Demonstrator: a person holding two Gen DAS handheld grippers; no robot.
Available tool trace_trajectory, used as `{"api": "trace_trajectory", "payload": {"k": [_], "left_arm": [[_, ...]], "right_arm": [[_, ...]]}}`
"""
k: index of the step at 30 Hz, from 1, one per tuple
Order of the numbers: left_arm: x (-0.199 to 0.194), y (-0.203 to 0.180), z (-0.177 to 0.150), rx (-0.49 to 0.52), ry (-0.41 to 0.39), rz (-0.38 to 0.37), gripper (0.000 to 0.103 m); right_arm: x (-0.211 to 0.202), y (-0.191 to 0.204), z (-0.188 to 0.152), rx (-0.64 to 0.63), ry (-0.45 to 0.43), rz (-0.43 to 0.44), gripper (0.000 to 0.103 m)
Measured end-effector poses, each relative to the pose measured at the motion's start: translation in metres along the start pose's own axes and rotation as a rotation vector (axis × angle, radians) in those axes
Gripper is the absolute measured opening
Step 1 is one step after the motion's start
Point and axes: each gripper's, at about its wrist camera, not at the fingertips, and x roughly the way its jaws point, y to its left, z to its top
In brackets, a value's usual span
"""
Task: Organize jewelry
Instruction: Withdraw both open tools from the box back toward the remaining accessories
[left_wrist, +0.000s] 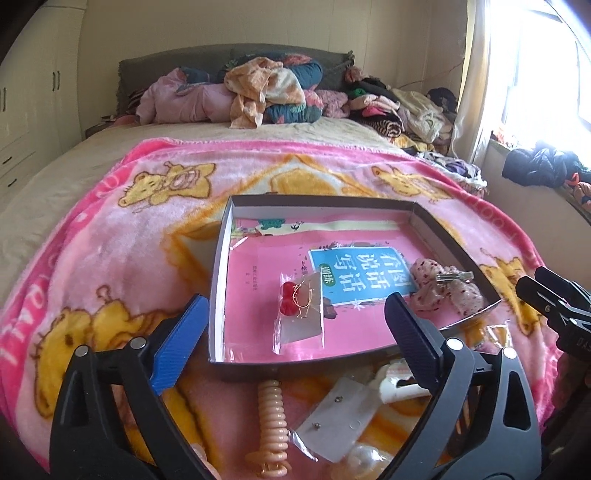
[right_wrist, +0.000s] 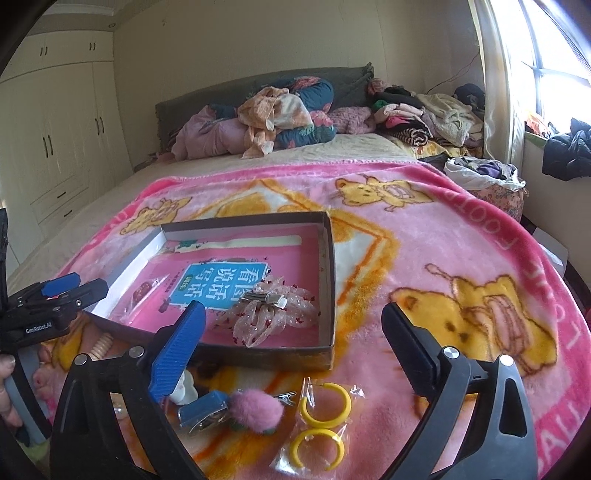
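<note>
A shallow brown box (left_wrist: 218, 280) (right_wrist: 327, 280) lined with a pink book lies on the pink blanket. Inside lie a bagged red earring pair (left_wrist: 297, 306) and a sheer dotted bow clip (left_wrist: 448, 286) (right_wrist: 269, 314). My left gripper (left_wrist: 295, 325) is open and empty just before the box's near edge. Under it lie a peach spiral hair tie (left_wrist: 272, 413), a white earring card (left_wrist: 338, 417) and a white claw clip (left_wrist: 397, 384). My right gripper (right_wrist: 295, 332) is open and empty above bagged yellow hoop earrings (right_wrist: 321, 424), a pink pompom clip (right_wrist: 255, 410) and a blue clip (right_wrist: 203, 410).
The pink bear-print blanket (left_wrist: 110, 258) (right_wrist: 461, 258) covers the bed's near half. Piled clothes and bedding (left_wrist: 266, 92) (right_wrist: 288, 110) fill the headboard end. Wardrobes (right_wrist: 55, 129) stand at the left, a bright window (right_wrist: 554, 44) at the right.
</note>
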Motion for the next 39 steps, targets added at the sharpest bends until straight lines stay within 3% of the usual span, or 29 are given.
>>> {"api": "trace_trajectory", "payload": {"k": [16,39], "left_arm": [[-0.039,-0.002,-0.011,-0.015,-0.061,-0.031,0.091],[-0.065,0.009,-0.045,0.004,-0.052,-0.015,0.091]], "right_arm": [[-0.043,0.004,0.002,-0.012,-0.062,0.005,0.094],[-0.072,0.032,-0.02,-0.09,-0.063,0.048,0.094]]}}
